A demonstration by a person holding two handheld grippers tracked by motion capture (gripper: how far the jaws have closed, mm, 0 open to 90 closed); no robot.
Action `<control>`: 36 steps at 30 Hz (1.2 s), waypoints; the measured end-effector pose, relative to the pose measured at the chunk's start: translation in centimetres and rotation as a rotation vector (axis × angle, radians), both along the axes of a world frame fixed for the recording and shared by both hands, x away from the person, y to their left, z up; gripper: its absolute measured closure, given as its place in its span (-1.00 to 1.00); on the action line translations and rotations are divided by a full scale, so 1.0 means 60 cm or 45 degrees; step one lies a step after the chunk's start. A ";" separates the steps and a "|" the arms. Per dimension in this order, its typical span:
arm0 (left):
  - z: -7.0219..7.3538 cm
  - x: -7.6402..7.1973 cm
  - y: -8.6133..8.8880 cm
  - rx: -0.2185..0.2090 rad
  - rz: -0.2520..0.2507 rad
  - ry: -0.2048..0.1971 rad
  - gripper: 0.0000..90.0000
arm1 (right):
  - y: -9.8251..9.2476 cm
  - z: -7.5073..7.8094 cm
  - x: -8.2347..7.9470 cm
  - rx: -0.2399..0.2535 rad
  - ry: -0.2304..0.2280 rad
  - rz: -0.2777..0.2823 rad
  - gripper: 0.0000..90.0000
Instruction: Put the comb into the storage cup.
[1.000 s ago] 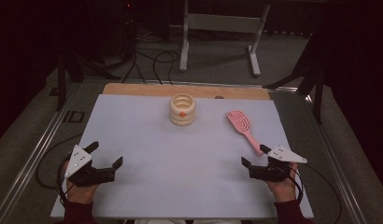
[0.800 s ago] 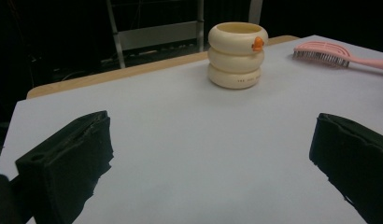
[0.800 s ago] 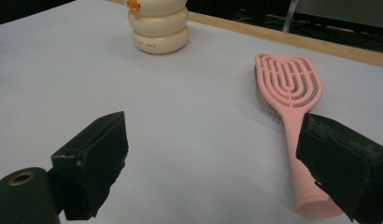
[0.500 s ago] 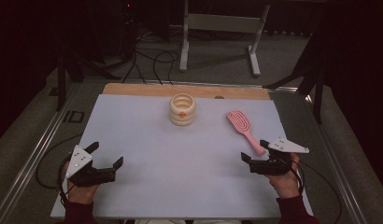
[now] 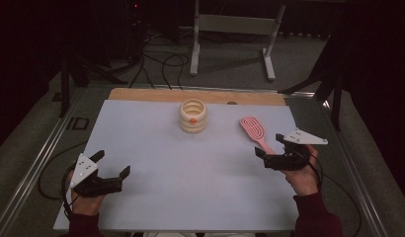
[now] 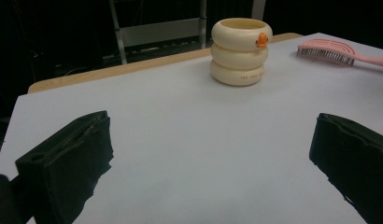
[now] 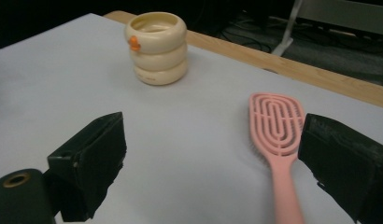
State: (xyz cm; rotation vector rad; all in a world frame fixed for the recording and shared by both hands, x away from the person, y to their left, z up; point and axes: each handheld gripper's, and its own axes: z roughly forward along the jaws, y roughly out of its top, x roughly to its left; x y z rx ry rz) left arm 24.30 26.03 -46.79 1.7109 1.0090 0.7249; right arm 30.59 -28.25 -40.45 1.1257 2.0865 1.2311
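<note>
A pink hairbrush [image 5: 253,129] lies flat at the right of the white table top, its handle pointing toward my right gripper [image 5: 268,144]. That gripper is open; in the right gripper view the brush [image 7: 277,121] lies bristles down, and its handle runs between the jaws, closer to the right one. A cream cup of stacked rings with an orange knob [image 5: 193,116] stands upright at the far middle, also seen as the cup [image 7: 157,46] and the cup [image 6: 241,44]. My left gripper [image 5: 112,164] rests open at the near left, holding nothing.
The white sheet [image 5: 156,148] covers a wooden board whose far edge [image 5: 141,94] shows. Metal rails run along both table sides. Beyond the table stand a metal frame [image 5: 235,29] and cables on the floor.
My right gripper has moved forward, away from the person, until its jaws straddle the end of the brush handle. The left gripper has stayed about where it was.
</note>
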 end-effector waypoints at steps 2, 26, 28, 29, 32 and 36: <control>-0.001 0.001 0.000 -0.001 -0.001 0.001 -1.00 | 0.000 0.000 0.000 0.000 0.000 0.000 -0.83; -0.001 0.002 -0.001 0.001 -0.005 0.001 -1.00 | -0.006 0.021 0.076 -0.050 0.043 -0.022 -0.83; 0.000 0.002 -0.001 0.000 -0.005 0.000 -1.00 | -0.005 0.024 0.084 -0.049 0.053 -0.022 -0.83; -0.001 0.002 -0.001 0.000 -0.005 0.000 -1.00 | -0.004 0.024 0.088 -0.061 0.060 -0.022 -0.83; -0.001 0.002 -0.001 -0.001 -0.005 0.001 -1.00 | 0.000 0.023 0.098 -0.080 0.083 -0.025 -0.83; -0.001 0.002 -0.001 0.000 -0.006 0.000 -1.00 | 0.003 0.017 0.114 -0.115 0.122 -0.026 -0.83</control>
